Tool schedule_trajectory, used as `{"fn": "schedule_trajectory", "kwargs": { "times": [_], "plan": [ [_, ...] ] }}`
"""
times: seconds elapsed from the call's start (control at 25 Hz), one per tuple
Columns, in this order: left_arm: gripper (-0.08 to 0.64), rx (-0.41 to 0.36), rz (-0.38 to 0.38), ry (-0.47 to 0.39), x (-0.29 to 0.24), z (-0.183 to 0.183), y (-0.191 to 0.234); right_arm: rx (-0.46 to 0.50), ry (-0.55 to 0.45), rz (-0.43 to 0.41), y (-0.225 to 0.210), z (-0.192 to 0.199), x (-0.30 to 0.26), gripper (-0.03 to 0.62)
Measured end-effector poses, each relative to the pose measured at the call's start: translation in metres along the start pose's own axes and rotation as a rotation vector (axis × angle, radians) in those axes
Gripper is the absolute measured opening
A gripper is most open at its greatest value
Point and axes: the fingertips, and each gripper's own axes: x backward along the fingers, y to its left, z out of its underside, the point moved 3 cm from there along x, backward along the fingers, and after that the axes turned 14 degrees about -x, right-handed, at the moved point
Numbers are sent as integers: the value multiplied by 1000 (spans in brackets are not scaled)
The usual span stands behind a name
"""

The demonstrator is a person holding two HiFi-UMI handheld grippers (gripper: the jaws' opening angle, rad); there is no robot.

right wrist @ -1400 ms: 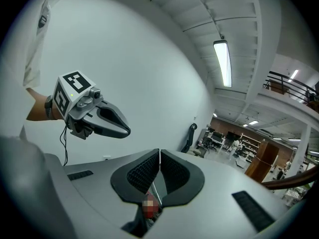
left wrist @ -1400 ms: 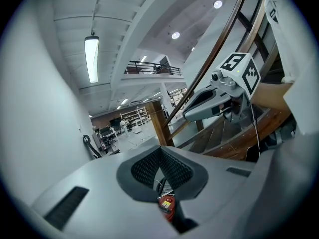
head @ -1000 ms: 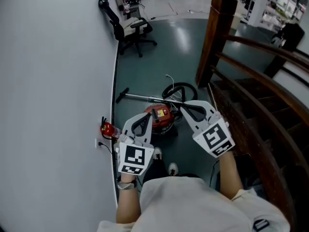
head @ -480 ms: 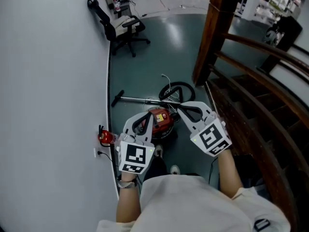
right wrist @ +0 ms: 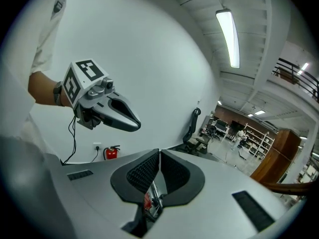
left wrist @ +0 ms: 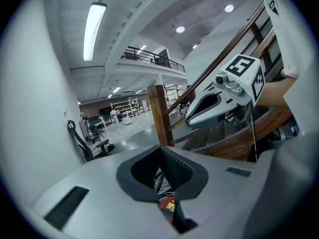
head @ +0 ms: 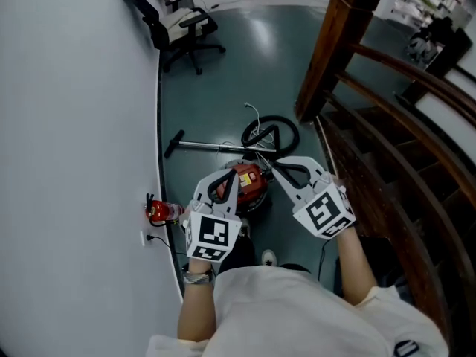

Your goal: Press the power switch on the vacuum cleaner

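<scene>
The red canister vacuum cleaner (head: 253,184) lies on the dark green floor, with its metal tube (head: 212,146) and coiled hose (head: 269,134) beyond it. I cannot make out its switch. In the head view, my left gripper (head: 235,172) is shut, and its tips overlap the canister's left side. My right gripper (head: 274,163) is also shut, above the canister's right edge. In the left gripper view the jaws (left wrist: 160,147) meet, and a bit of the red vacuum (left wrist: 168,204) shows below them. In the right gripper view the jaws (right wrist: 158,151) are closed too.
A curved white wall (head: 74,125) runs along the left, with a fire extinguisher (head: 158,212) and a wall socket (head: 143,237) at its foot. An office chair (head: 182,24) stands farther off. A wooden stair railing (head: 349,43) bounds the right. My shoe (head: 269,259) is near the canister.
The head view has shifted, so the chair and wall base slid up and left. Both grippers, still shut, have sunk over the vacuum. The left one now overlaps the canister more.
</scene>
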Motion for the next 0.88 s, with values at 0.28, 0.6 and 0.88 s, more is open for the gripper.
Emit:
{"fn": "schedule_trajectory", "kwargs": {
  "times": [0.28,0.6,0.88],
  "plan": [
    [2,11,65,33,-35,41,1,16,87,-2,-11,39,-41,31],
    [2,19,155,80,-84,89,-7,8,146,-36,-19,88,-85,32],
    [2,34,222,127,-123,132,-22,-56,154,-81,-24,127,-117,32]
  ]
}}
